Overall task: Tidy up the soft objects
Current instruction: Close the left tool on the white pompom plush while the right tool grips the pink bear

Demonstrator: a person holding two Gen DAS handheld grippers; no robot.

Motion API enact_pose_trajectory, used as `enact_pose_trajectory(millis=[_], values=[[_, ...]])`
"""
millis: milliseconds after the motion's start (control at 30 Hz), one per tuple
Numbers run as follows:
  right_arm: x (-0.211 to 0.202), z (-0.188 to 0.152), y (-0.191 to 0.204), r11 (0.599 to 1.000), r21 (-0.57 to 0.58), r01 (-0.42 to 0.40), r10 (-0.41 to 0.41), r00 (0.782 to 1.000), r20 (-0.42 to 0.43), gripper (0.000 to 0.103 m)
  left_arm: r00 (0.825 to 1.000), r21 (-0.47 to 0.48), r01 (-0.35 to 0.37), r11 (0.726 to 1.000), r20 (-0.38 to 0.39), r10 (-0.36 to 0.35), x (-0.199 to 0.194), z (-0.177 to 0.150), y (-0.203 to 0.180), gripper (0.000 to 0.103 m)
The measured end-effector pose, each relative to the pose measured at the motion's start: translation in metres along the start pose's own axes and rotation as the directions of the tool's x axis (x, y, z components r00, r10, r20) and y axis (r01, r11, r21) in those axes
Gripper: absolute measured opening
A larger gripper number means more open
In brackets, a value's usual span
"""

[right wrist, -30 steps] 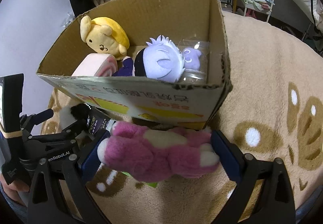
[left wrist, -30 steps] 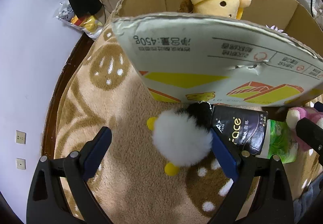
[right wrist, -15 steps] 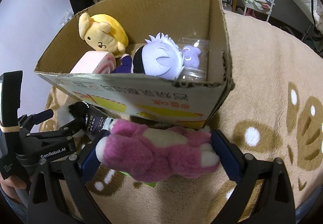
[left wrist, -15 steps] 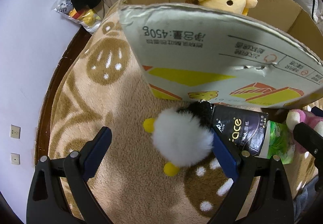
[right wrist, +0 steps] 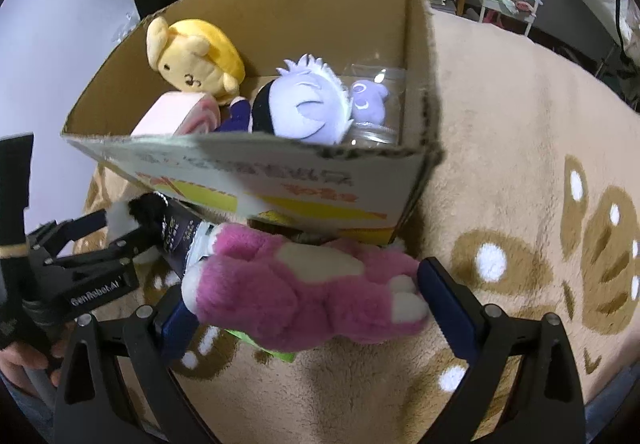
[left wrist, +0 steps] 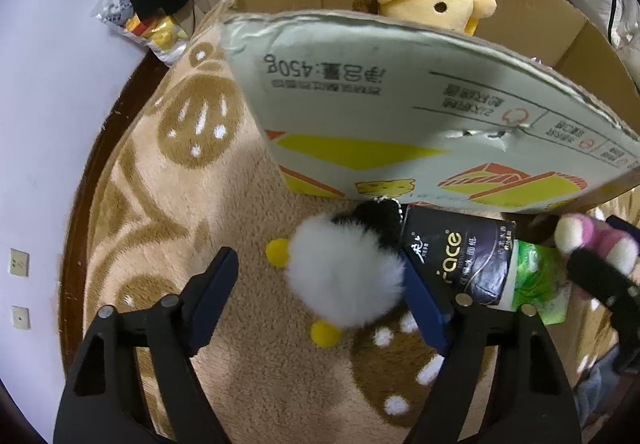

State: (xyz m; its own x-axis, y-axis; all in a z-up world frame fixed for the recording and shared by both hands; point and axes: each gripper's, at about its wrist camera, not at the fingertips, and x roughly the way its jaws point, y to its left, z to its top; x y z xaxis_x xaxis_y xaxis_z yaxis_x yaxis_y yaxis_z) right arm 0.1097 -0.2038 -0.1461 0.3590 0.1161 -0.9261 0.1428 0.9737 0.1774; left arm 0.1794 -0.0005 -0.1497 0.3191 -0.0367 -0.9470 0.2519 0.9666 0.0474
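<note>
A white fluffy plush with yellow feet and a black head lies on the tan rug in front of the cardboard box. My left gripper straddles it with its jaws closing. Its right finger touches the fluff, while the left finger stands off it. In the right wrist view a pink plush bear fills my right gripper, with the pads against both of its ends. The left gripper shows there at the left edge, held by a hand.
The box holds a yellow plush dog, a pink roll, a white-haired doll and a small purple toy. A black tissue pack and a green packet lie by the box's foot. Shelves and a rack stand behind.
The left gripper's fingers have come closer together around the white plush, mostly the left finger moving in. The right gripper and the pink bear look unchanged.
</note>
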Motion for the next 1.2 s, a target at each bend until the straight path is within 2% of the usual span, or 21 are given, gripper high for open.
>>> enact_pose_trajectory(millis=[67, 200, 233, 533, 800, 933, 1133, 1200], values=[[0.000, 0.000, 0.001, 1.000, -0.003, 0.005, -0.005, 1.000, 0.001, 0.103, 1.000, -0.001, 0.018, 1.000, -0.006, -0.018, 0.000, 0.000, 0.000, 0.071], [0.001, 0.000, -0.002, 1.000, 0.014, -0.007, 0.007, 1.000, 0.002, 0.103, 0.998, -0.002, 0.069, 0.998, -0.013, -0.069, 0.001, 0.001, 0.000, 0.052], [0.000, 0.001, -0.002, 1.000, 0.017, -0.008, 0.008, 1.000, 0.003, 0.103, 0.997, -0.003, 0.081, 0.997, -0.013, -0.081, 0.001, 0.001, 0.001, 0.050], [0.001, 0.000, 0.000, 1.000, 0.000, 0.004, -0.004, 1.000, 0.001, 0.103, 0.994, -0.039, 0.112, 0.993, -0.013, -0.113, 0.004, -0.001, 0.007, 0.050], [0.004, 0.000, 0.006, 1.000, -0.010, 0.008, -0.008, 1.000, -0.001, 0.103, 0.996, -0.061, 0.076, 0.995, -0.041, -0.079, 0.016, 0.001, 0.010, 0.051], [0.005, -0.001, 0.006, 1.000, -0.014, 0.013, -0.013, 1.000, -0.003, 0.103, 0.998, -0.024, 0.044, 0.999, -0.037, -0.045, 0.016, 0.000, 0.001, 0.051], [0.006, -0.001, 0.009, 0.999, -0.034, 0.026, -0.026, 1.000, -0.003, 0.102, 0.999, -0.034, 0.031, 0.999, -0.022, -0.032, 0.011, -0.001, -0.001, 0.037], [0.007, -0.001, 0.013, 0.996, -0.062, 0.056, -0.057, 0.998, 0.000, 0.096, 1.000, -0.027, 0.023, 0.999, -0.013, -0.023, 0.008, -0.003, -0.002, 0.034]])
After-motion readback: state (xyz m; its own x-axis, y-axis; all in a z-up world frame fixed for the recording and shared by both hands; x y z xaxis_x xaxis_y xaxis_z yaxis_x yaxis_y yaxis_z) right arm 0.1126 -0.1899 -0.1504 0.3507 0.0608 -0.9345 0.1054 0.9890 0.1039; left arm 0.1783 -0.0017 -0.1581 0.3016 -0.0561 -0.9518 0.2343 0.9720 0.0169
